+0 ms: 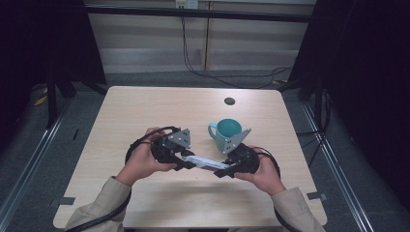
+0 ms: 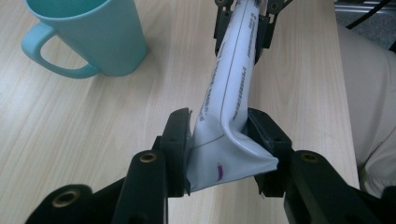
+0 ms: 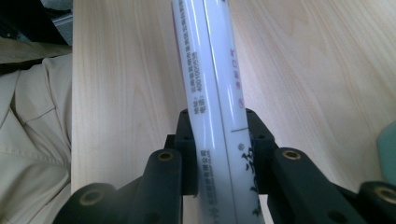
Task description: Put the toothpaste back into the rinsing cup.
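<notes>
Left gripper (image 2: 223,140) clamped on crimped end of one white tube (image 2: 233,88); right gripper (image 3: 219,140) clamped on other end, above table (image 1: 145,106). One teal mug (image 1: 226,133) beside. Number "400100" partly read on tube.

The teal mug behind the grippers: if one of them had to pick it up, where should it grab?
Probably the mug's rim wall, coming straight down from above: it stands upright and open-topped, so one jaw can slip inside. Its handle loop, pointing left in the high view, looks narrow for jaws.
</notes>
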`<state>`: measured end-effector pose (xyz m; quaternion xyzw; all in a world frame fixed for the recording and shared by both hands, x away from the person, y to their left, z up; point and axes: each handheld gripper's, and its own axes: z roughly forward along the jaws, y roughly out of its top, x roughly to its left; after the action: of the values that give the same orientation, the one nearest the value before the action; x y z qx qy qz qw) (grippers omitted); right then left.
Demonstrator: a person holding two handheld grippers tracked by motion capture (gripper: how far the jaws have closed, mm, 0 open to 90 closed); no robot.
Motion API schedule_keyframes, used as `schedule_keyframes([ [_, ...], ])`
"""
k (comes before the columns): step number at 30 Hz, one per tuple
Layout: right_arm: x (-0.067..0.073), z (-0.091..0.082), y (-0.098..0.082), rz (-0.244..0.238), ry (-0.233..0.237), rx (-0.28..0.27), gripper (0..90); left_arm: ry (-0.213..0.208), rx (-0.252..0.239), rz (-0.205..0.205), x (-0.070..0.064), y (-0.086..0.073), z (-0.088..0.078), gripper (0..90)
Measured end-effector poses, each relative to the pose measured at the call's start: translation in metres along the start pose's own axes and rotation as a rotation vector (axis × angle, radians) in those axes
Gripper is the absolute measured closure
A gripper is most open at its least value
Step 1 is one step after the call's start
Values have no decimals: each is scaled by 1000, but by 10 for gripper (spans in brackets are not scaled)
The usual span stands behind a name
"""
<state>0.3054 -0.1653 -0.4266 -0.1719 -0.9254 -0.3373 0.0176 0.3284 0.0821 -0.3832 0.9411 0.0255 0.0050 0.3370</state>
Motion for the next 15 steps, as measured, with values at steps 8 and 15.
schedule_keyframes([
  [8, -1, -5, 1, 3, -1, -13, 729, 26, -52, -11, 3, 1, 1, 570],
  [15, 6, -3, 11, -35, -3, -12, 728, -49, -28, 10, 0, 4, 11, 626],
])
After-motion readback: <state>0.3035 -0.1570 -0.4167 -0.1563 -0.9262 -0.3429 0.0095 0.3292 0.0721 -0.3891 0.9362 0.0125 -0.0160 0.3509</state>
